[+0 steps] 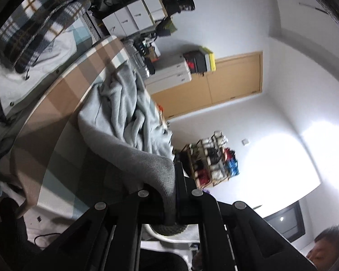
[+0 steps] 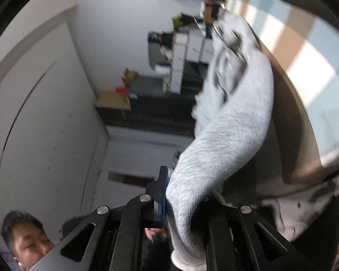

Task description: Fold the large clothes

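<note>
Fingers of the left gripper (image 1: pixel 174 194) pinch an edge of the grey garment (image 1: pixel 128 117). Fingers of the right gripper (image 2: pixel 180 203) clamp another part, apparently a sleeve, above the checked bed (image 1: pixel 79 85).

We can read no text, label, brand, number or sign in either wrist view. The boxes on the white drawer units (image 1: pixel 169 70) carry red and yellow patches, but these are too small and blurred for us to make out any letters. The grey garment (image 2: pixel 228 72) bears a dark printed pattern, smeared by motion; we cannot tell whether it holds words.
</note>
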{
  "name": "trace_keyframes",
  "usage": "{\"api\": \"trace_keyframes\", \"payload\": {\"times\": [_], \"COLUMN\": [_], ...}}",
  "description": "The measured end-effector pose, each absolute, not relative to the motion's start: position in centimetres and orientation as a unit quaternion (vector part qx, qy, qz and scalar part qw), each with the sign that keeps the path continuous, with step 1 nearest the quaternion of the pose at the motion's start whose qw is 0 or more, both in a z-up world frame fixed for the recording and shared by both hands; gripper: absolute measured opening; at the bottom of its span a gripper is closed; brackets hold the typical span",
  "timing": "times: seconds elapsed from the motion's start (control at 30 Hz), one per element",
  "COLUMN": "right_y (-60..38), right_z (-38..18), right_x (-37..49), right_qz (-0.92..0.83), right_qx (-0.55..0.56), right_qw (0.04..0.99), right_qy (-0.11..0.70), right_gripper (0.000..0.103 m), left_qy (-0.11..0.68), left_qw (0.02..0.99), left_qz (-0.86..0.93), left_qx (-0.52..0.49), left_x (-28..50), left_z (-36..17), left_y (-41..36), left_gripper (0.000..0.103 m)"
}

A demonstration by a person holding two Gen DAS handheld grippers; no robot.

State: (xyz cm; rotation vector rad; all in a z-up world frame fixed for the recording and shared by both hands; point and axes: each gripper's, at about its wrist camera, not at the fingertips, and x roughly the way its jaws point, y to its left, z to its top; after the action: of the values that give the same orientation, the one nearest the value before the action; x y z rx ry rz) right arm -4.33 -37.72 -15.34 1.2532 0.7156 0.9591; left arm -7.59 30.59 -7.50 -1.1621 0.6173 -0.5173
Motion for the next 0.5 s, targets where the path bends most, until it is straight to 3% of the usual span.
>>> {"api": "trace_keyframes", "payload": {"times": [0.17, 0.5], "right_y": [-38.4, -38.6], "right_z": [-11.7, -6.5], "right_x": [-0.5, 14.1], "right_qz": [0.396, 0.316], "right_qx": [0.577, 0.607], "right_qw": [0.651, 0.654], "right_qy": [0.295, 0.323], "right_gripper": [0.01, 0.01], "left_qy": [0.268, 0.313], "left_qw": [0.757, 0.756], "left_qz": [-0.229, -0.185], "left_qx": [-0.55, -0.544], "left_x": [-3.7, 12.9], "left_z": [-5.8, -3.7], "left_y": [31.4, 31.4], "left_gripper": [0.002, 0.002]}}
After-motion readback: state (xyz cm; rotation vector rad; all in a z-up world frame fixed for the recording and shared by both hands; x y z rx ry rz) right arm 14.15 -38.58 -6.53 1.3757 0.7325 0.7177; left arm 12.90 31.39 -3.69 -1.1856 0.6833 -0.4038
